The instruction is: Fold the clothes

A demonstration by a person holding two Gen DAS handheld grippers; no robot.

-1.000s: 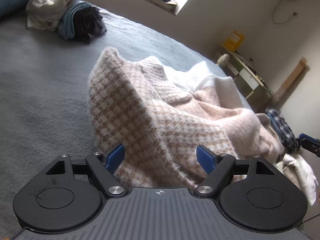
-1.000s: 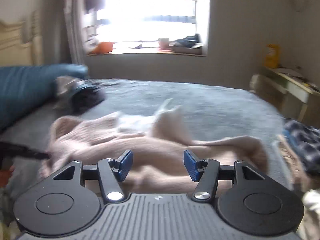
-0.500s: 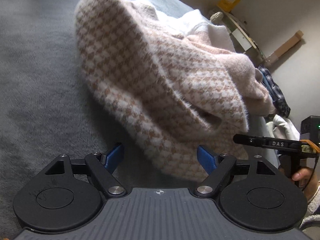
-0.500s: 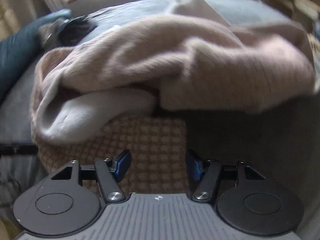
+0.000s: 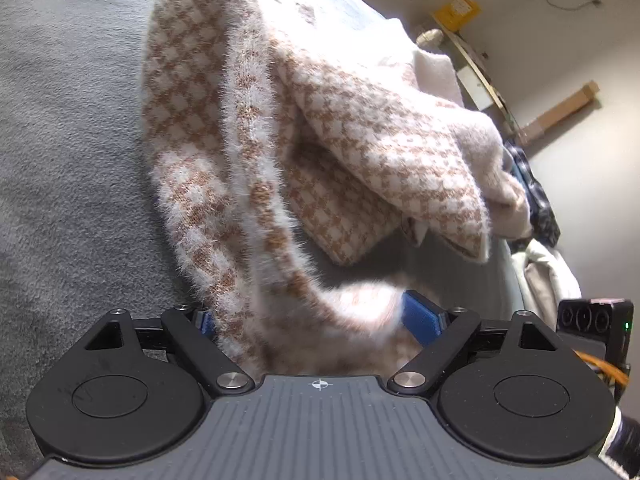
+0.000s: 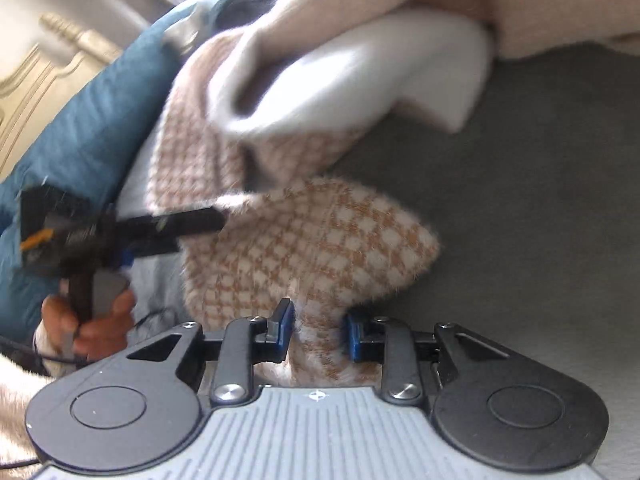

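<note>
Both tools had closed in: the right hand-held gripper (image 6: 318, 334) now pinched the checked sweater (image 5: 248, 152) hem, the left hand-held gripper (image 5: 308, 320) straddled fabric unclamped, spreading it above the bed (image 5: 60, 120).

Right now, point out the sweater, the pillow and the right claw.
sweater (image 5: 208, 128), left wrist view, checked knit fold.
pillow (image 6: 80, 128), right wrist view, blue cover.
right claw (image 6: 318, 334), right wrist view, between its fingertips.

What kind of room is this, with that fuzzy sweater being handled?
Most likely a bedroom. The checked sweater lies on a grey bed cover, a blue pillow sits by a carved cream headboard, and more clothes are heaped beside the bed.
</note>
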